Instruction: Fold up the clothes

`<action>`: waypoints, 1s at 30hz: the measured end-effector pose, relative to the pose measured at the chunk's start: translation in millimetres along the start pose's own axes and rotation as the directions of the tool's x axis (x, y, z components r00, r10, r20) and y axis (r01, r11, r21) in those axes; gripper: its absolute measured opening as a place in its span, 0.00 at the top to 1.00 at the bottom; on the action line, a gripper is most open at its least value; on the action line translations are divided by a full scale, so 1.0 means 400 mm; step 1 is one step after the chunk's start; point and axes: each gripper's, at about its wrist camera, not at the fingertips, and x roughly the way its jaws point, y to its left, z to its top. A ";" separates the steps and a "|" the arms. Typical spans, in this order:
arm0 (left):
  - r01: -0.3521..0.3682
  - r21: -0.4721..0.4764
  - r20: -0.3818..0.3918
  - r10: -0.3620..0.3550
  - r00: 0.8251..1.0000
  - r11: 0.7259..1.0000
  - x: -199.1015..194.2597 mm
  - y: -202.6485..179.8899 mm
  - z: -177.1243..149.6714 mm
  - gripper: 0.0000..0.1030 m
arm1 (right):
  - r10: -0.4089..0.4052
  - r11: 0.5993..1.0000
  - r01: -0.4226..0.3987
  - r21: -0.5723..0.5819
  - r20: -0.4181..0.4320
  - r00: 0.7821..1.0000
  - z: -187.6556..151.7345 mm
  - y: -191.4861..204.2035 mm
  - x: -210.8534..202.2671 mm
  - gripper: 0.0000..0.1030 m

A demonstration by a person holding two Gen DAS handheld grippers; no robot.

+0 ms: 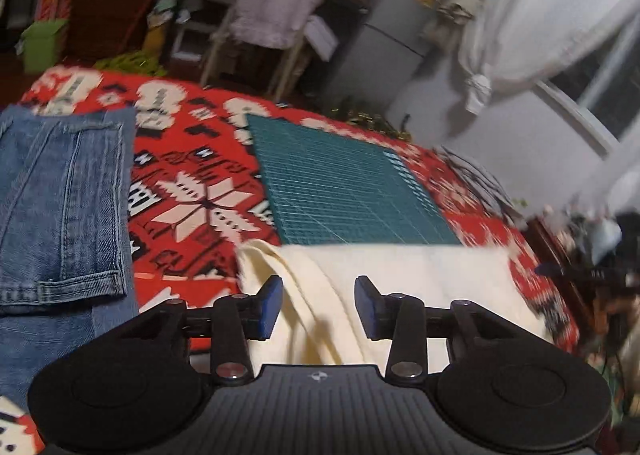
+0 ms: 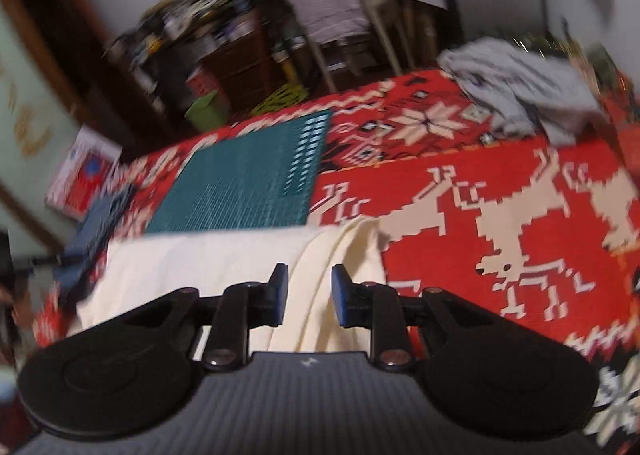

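While lying flat on the red patterned cloth point(image 1: 192, 159) beside the green mat point(image 1: 340, 183) and near the folded jeans point(image 1: 60, 207), resting under both released tools, left tool point(image 1: 319, 305) and right tool point(image 2: 306, 293), gaping over the cream cloth point(image 1: 400, 275).

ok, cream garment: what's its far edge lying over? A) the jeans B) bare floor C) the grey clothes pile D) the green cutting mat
D: in both wrist views the cream garment has its far edge across the near edge of the green cutting mat; the jeans and the grey pile lie apart from it.
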 end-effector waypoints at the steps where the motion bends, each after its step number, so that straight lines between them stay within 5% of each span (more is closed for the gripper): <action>1: -0.001 -0.036 -0.006 0.001 1.000 0.999 0.017 0.010 0.006 0.62 | 0.000 0.999 0.000 0.032 0.002 1.000 0.003 -0.014 0.012 0.74; 8: 0.012 -0.218 -0.036 -0.020 0.999 0.976 0.086 0.075 0.024 0.61 | -0.012 0.985 0.009 0.170 0.018 1.000 0.026 -0.069 0.104 0.68; 14: 0.038 -0.237 -0.050 -0.052 0.997 0.971 0.118 0.083 0.039 0.61 | 0.004 0.982 -0.003 0.188 -0.003 1.000 0.039 -0.076 0.175 0.73; 15: 0.034 -0.233 -0.049 -0.047 0.998 0.972 0.120 0.084 0.040 0.66 | -0.004 0.983 0.005 0.181 -0.004 1.000 0.041 -0.074 0.183 0.89; 16: 0.020 -0.229 -0.047 -0.032 0.998 0.973 0.121 0.084 0.039 0.88 | -0.023 0.985 0.023 0.169 -0.002 1.000 0.043 -0.073 0.188 0.96; 17: -0.005 -0.223 -0.047 -0.006 0.999 0.975 0.120 0.086 0.039 0.96 | -0.031 0.986 0.029 0.166 0.008 0.999 0.043 -0.075 0.190 0.96; 22: -0.011 -0.234 -0.022 0.006 1.000 0.972 0.107 0.104 0.020 0.95 | -0.029 0.983 0.025 0.183 0.015 0.999 0.038 -0.092 0.188 0.95; 26: -0.018 -0.214 -0.004 0.018 1.000 0.977 0.088 0.099 0.024 0.91 | -0.041 0.985 0.034 0.166 0.035 0.999 0.039 -0.077 0.132 0.88; 30: -0.075 -0.134 0.058 0.083 0.995 0.988 0.029 0.063 0.039 0.56 | -0.052 0.988 0.044 0.150 0.056 0.997 0.041 -0.061 0.076 0.81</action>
